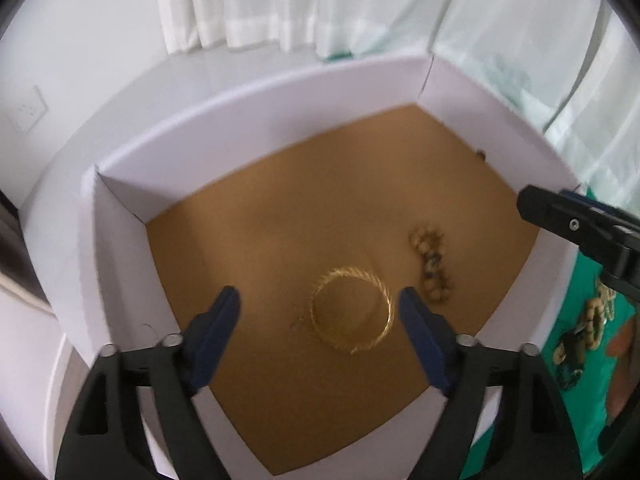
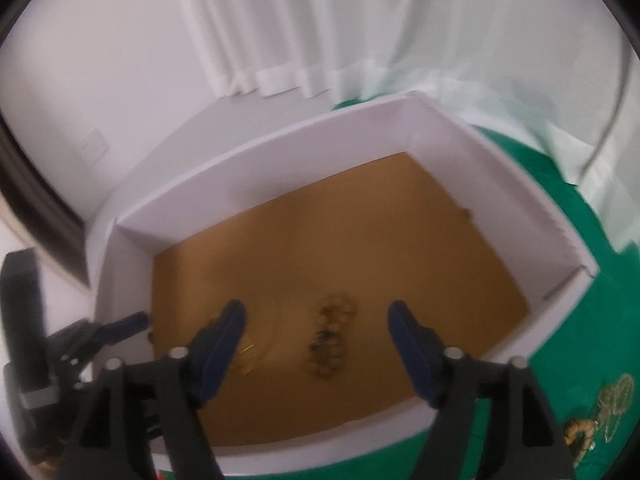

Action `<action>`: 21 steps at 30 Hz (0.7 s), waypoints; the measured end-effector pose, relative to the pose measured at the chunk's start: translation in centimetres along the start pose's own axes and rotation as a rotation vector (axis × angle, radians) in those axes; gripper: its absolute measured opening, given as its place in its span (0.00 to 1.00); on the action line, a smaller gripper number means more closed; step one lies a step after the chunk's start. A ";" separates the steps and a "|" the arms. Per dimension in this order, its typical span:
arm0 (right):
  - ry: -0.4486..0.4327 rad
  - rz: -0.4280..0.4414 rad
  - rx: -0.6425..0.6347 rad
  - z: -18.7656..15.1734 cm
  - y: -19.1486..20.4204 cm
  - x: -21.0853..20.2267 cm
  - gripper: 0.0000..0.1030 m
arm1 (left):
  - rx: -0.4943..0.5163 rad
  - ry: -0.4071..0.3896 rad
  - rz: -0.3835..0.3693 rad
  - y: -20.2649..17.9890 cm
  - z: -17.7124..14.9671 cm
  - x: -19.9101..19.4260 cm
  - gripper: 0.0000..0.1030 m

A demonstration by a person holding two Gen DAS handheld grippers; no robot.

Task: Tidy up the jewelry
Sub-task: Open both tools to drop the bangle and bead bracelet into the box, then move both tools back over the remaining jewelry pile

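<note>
A white box [image 1: 248, 92] with a brown cardboard floor holds a gold chain coiled in a ring [image 1: 352, 310] and a beaded bracelet [image 1: 432, 268] to its right. My left gripper [image 1: 320, 300] is open and empty above the chain, inside the box. My right gripper [image 2: 316, 314] is open and empty above the beaded bracelet [image 2: 330, 344]; the white box [image 2: 460, 152] fills that view and part of the gold chain [image 2: 248, 356] shows by the left finger. The right gripper also shows at the right edge of the left wrist view [image 1: 576, 228].
A green cloth [image 2: 580, 320] covers the table to the right of the box. More beaded and gold jewelry [image 1: 588, 332] lies on it, also in the right wrist view [image 2: 600, 412]. White curtains [image 1: 280, 0] hang behind. The left gripper's body [image 2: 60, 344] is at the left.
</note>
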State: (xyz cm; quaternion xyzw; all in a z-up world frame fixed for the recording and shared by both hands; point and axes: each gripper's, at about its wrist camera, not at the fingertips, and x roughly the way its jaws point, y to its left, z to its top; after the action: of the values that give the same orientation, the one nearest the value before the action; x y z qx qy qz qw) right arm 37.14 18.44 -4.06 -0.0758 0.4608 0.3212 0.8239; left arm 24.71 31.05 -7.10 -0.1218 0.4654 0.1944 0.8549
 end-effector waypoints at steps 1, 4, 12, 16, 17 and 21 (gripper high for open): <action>-0.014 -0.012 0.005 -0.1 -0.5 -0.5 0.81 | 0.000 -0.030 0.005 -0.1 -0.1 -0.5 0.90; -0.054 -0.029 0.032 -0.7 -2.2 -2.3 0.81 | 0.022 -0.118 0.011 -1.0 -0.8 -2.7 0.92; -0.198 -0.123 -0.023 -4.1 -6.1 -9.5 0.82 | 0.127 -0.218 -0.009 -6.4 -3.6 -7.2 0.94; -0.249 -0.154 -0.035 -6.6 -8.4 -13.1 0.85 | 0.177 -0.211 -0.074 -9.6 -5.6 -8.4 0.94; -0.255 -0.165 -0.038 -7.2 -8.7 -13.6 0.85 | 0.191 -0.207 -0.092 -10.6 -6.2 -8.4 0.94; -0.238 -0.215 -0.055 -11.1 -11.1 -16.1 0.85 | 0.246 -0.141 -0.161 -14.2 -8.9 -8.4 0.94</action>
State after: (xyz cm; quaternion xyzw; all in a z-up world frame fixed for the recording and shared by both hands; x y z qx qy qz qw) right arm 29.98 -2.28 0.82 -0.1085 0.3401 0.2500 0.9000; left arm 20.25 13.02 -4.37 -0.0392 0.4134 0.0751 0.9066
